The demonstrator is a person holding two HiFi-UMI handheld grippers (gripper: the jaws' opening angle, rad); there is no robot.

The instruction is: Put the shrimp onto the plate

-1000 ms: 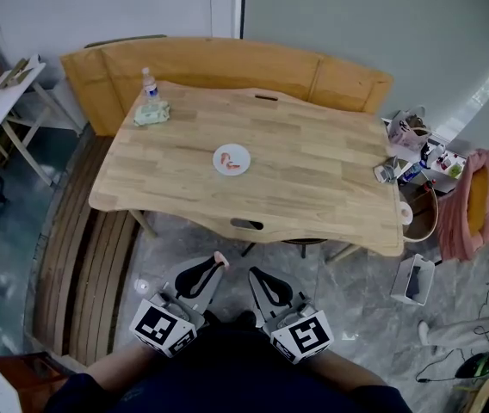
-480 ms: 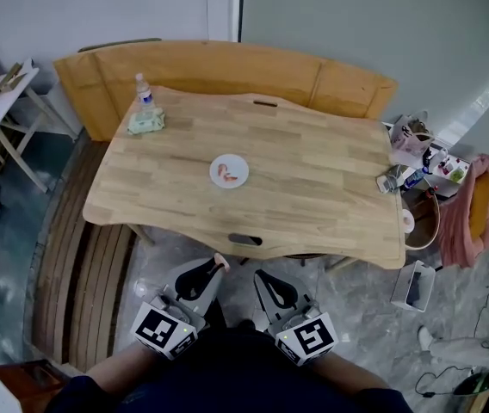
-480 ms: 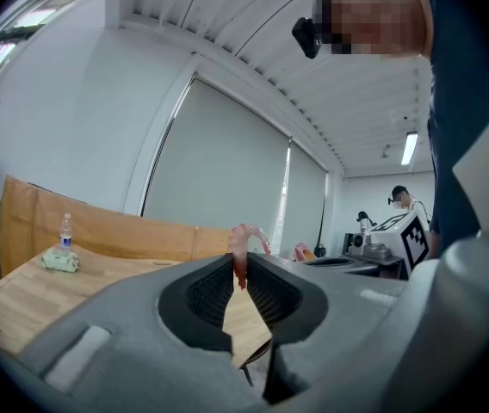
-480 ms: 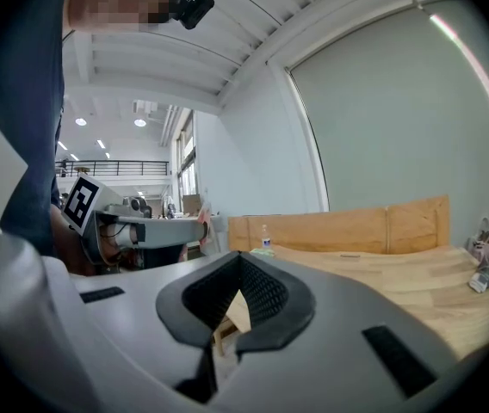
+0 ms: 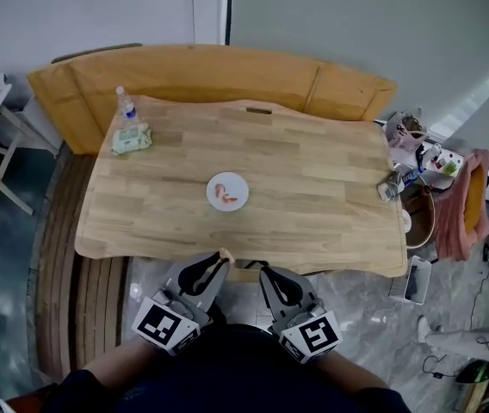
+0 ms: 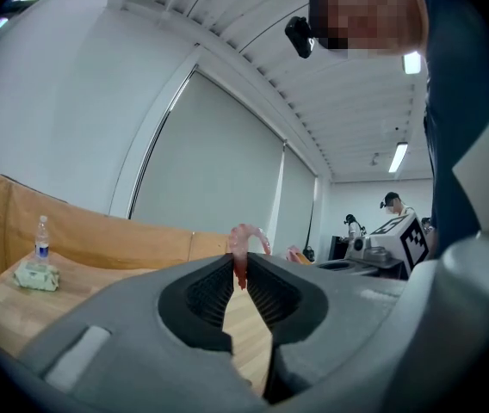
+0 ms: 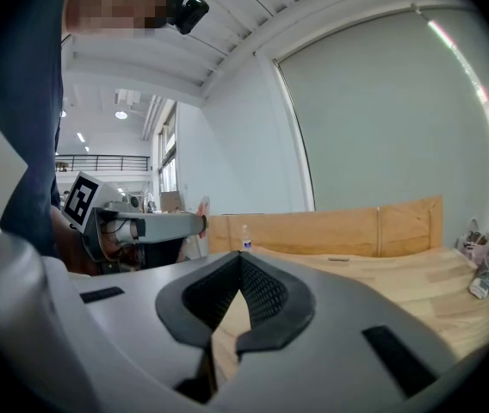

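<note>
bare wood open across the table (image 5: 313,205) from near edge to the plate (image 5: 226,190); bottle (image 5: 124,103) and wipes pack (image 5: 131,138) well off at far left corner; small clutter (image 5: 388,188) hugging right edge

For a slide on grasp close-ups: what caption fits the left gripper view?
Left tool shut on a shrimp, held up facing the wooden table and its water bottle.

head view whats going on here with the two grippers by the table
A person holds two grippers by the near edge of the light wooden table. The left gripper is shut on a curled pink shrimp; the right gripper is shut, empty. The small round white plate mid-table already holds something pink-orange.
</note>
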